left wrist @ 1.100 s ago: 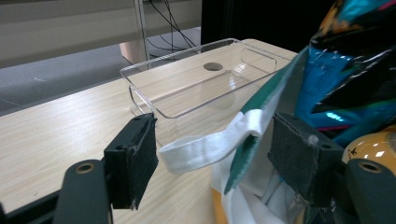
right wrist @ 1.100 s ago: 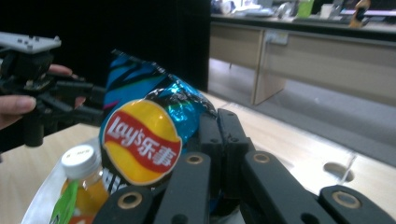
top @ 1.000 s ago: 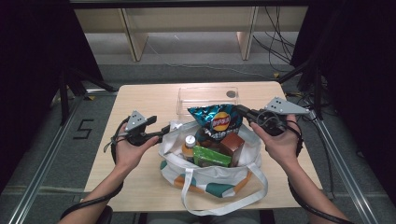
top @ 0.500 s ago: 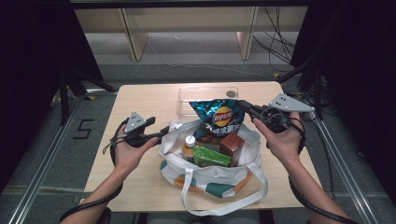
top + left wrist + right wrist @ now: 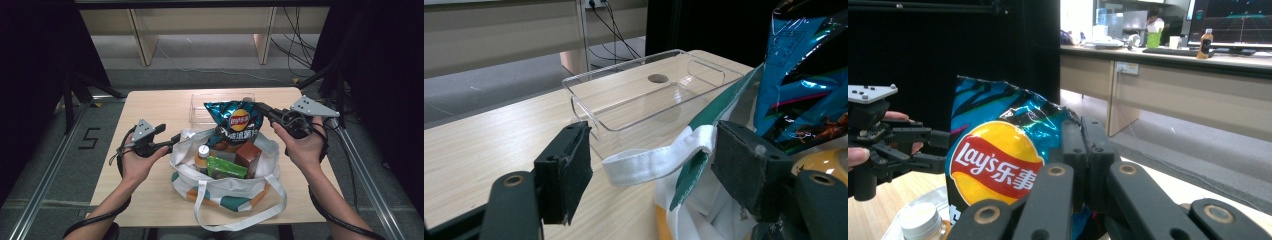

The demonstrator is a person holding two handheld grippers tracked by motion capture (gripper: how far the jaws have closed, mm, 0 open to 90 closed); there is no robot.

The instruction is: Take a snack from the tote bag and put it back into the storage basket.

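While the right gripper is pinching the top corner of the chip bag with its jaws pressed together, the bag is hanging upright over the open tote, its lower end still among the bottle and cartons. It is looking light, puffy and crinkly, so the sealed seam is probably the safest hold; squeezing the middle risks crushing chips. The left gripper is sitting spread at the tote's rim, the white strap lying between its pads. Beyond, the clear tray is standing empty, with open tabletop around.
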